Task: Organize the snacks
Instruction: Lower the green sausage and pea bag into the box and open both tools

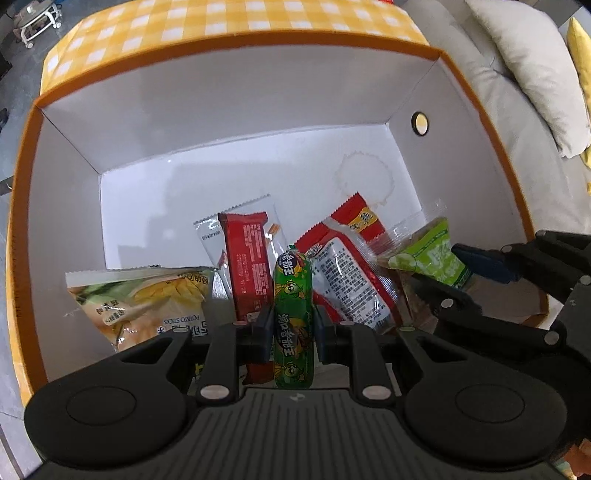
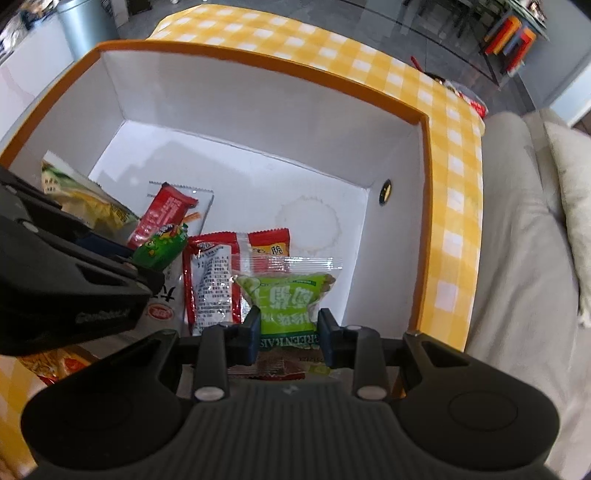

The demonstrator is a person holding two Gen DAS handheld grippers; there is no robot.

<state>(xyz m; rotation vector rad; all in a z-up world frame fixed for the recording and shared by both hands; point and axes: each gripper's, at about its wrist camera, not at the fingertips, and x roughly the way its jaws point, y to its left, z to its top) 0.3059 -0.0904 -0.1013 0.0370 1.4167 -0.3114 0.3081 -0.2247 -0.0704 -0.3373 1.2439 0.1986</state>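
Yellow-checked box (image 1: 236, 22), green sausage (image 1: 293, 295)

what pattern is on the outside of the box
Yellow-and-white check on the cardboard box with orange rim, clearest in the right wrist view.

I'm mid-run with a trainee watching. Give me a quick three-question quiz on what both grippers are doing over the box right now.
1. True or false: the left gripper is shut on the green sausage stick.
2. What does the right gripper grip? A) red wafer bar B) green-labelled clear snack packet C) potato sticks bag
3. Fill in: both grippers are over the white-lined ____-rimmed checkered cardboard box.

Key: 1 true. 2 B, the green-labelled clear snack packet. 3 orange.
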